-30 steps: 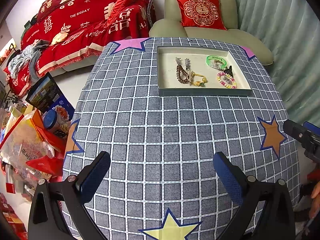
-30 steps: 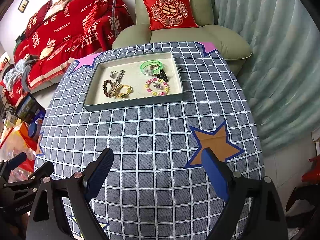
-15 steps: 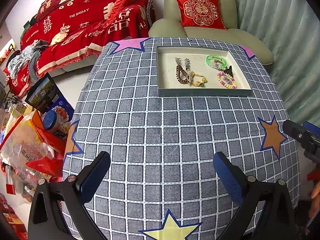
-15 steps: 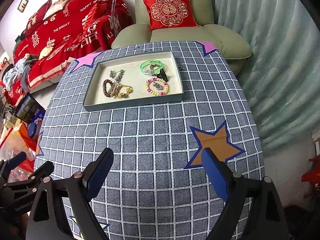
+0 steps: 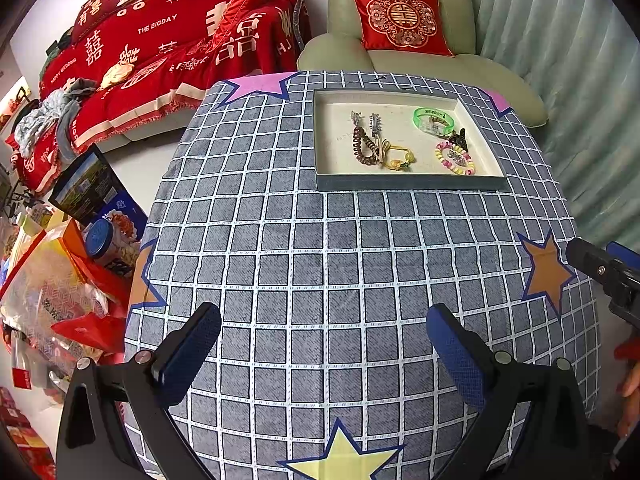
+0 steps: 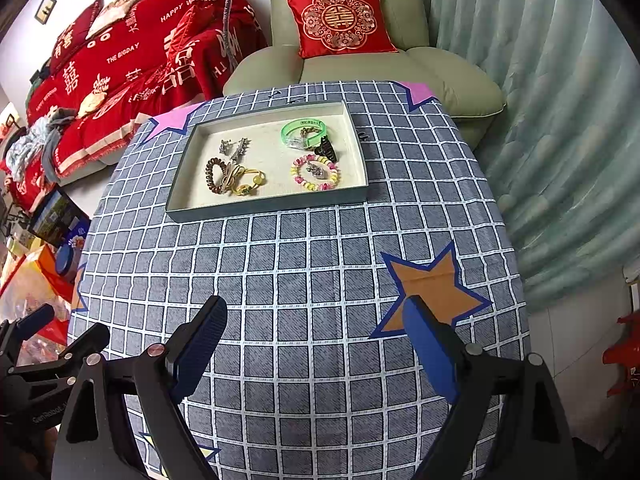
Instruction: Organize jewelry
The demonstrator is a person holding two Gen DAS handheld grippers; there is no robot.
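A shallow grey tray sits at the far side of the checked tablecloth. In it lie a green bangle, a pastel bead bracelet, a brown coil hair tie, a yellow cord bracelet, silver hair clips and a black claw clip. My left gripper and right gripper are both open and empty, held above the near part of the table, well short of the tray.
A green armchair with a red cushion stands behind the table. A red-covered sofa is at the back left. Boxes and bags crowd the floor on the left. A curtain hangs on the right.
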